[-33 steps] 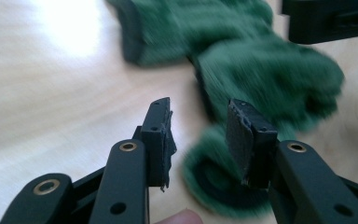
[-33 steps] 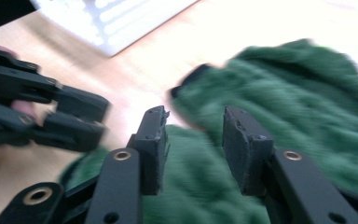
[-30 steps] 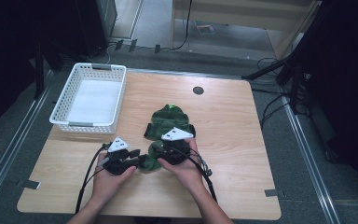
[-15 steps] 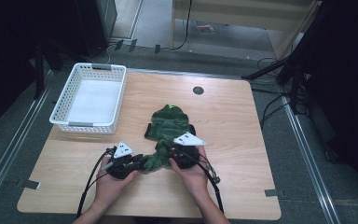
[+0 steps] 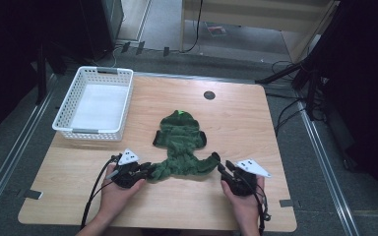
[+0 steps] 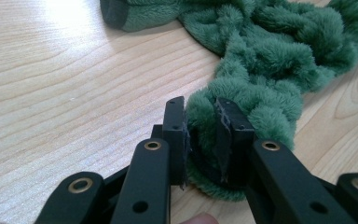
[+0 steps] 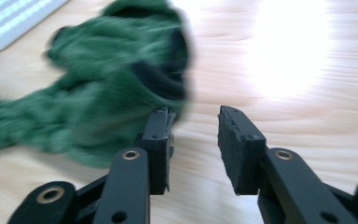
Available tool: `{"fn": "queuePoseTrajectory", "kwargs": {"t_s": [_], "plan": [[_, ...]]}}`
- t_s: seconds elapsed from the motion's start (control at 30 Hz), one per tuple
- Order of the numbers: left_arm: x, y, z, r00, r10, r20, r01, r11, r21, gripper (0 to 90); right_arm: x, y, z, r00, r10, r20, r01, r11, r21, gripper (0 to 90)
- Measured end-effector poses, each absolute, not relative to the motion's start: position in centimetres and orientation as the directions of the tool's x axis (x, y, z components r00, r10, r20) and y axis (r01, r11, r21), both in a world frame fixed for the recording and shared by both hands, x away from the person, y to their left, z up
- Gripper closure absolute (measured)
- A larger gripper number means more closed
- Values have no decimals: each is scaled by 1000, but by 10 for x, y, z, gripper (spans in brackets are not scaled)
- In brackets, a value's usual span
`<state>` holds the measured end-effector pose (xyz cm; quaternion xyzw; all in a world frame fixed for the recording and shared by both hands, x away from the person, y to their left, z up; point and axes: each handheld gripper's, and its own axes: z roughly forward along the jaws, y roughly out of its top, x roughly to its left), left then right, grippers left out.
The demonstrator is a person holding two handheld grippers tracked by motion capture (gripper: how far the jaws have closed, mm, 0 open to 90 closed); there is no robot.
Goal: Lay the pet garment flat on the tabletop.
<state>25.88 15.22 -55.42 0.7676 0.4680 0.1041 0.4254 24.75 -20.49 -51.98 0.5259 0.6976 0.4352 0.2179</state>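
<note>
A green fleece garment with black cuffs lies spread on the wooden table, its hood toward the far side. My left gripper is shut on the garment's near-left end; the left gripper view has green pile pinched between the two jaws of that gripper. My right gripper stands open just right of the garment's near-right end with its black cuff. In the right gripper view the gap of the gripper holds nothing, and the blurred garment lies left of the jaws.
A white plastic basket stands at the table's far left, nothing in it. A round black grommet sits near the far edge. Cables trail from both grippers toward the near edge. Bare wood lies right of the garment.
My right gripper has let go of the garment and moved right, away from it. The garment's near end is now stretched wider. My left gripper stays shut on its end.
</note>
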Motion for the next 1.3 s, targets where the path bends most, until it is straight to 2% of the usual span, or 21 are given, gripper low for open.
{"fn": "queuePoseTrajectory", "kwargs": {"t_s": [0.07,0.2,0.3,0.37,0.53,0.6,0.83,1.03,1.1,1.2,1.3], "plan": [[260,153,-554,537,805,-251,634,-190,749,753,247,-217,-516,-302,940,161,526,23,850,639],[260,154,-553,531,810,-249,635,-185,750,707,250,-226,-503,-266,944,194,482,-44,875,628],[259,155,-547,534,810,-244,607,-166,777,644,252,-220,-495,-303,935,183,442,-32,896,616],[259,153,-542,545,796,-263,596,-147,789,613,254,-210,-493,-361,914,185,443,-7,897,607],[259,140,-543,580,772,-258,594,-184,783,586,262,-179,-510,-484,861,157,504,128,854,597],[259,136,-546,588,768,-255,597,-199,777,581,264,-171,-520,-502,849,164,535,156,831,596],[258,134,-548,598,762,-247,601,-223,768,558,263,-164,-541,-511,836,200,609,187,771,596],[254,125,-550,608,771,-188,588,-278,760,524,261,-163,-548,-514,837,189,622,212,754,614],[253,122,-550,603,784,-148,578,-301,759,548,260,-163,-549,-512,839,184,622,214,754,645],[252,122,-550,602,791,-110,565,-325,758,640,261,-163,-548,-509,845,164,619,227,752,715],[253,126,-549,591,796,-132,581,-306,754,712,261,-165,-548,-509,845,165,625,231,745,769]]}}
